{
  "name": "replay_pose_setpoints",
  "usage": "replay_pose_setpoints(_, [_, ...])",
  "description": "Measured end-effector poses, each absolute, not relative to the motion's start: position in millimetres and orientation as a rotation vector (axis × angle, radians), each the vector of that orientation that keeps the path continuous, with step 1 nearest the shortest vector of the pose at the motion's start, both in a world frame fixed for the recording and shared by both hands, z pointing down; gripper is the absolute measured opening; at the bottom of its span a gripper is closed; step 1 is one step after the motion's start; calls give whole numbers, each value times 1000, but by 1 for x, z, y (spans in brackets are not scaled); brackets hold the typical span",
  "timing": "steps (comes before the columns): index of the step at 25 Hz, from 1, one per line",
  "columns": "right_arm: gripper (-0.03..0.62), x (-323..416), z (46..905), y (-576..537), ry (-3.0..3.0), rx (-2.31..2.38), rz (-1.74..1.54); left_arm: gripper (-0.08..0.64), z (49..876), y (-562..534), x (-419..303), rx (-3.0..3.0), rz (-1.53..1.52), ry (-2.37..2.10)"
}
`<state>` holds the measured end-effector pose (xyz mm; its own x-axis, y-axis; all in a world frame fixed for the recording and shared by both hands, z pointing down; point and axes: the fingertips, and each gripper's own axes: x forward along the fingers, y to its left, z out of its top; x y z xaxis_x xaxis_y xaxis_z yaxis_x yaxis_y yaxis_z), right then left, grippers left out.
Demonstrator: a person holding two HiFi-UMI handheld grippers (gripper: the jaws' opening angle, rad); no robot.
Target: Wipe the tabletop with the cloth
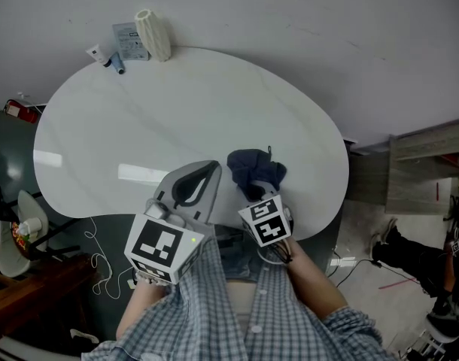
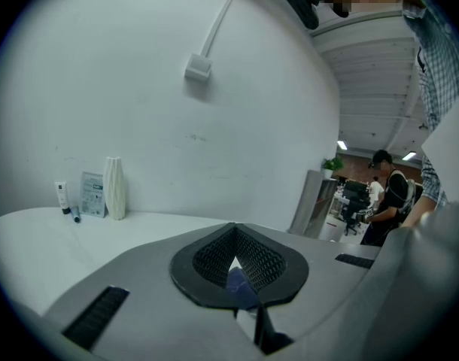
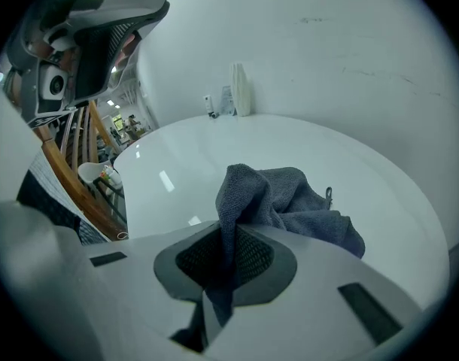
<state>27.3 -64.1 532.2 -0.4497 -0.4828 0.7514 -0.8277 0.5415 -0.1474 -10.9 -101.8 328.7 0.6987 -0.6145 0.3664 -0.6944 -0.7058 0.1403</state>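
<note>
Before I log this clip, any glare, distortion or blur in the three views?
Head view: soft even light, sharp, with two pale reflections on the left part of the tabletop. Left gripper view: strong fisheye, black corners, a mosaic patch at top. Right gripper view: same fisheye, bending the tabletop's edge; the cloth is crisp, with small glare spots left of it.

My left gripper [image 2: 234,235] has its jaws together, leaving only a small slit between the pads [image 2: 207,258]. Something dark blue shows in the slit, and I cannot tell what it is. Beyond lies the white table [image 2: 34,239]. At its far edge, against the wall [image 2: 139,126], stand a ribbed vase [image 2: 114,188], a packet [image 2: 92,194] and a tube [image 2: 62,198]. Far right, a person [image 2: 385,198] stands in the room beyond.
</note>
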Motion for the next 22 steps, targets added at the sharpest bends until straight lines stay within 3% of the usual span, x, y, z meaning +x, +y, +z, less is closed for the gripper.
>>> replay_pose_setpoints(22, [23,172,537,-70,-1978,1282,745,6,336,-116,31,2621,453,-1033])
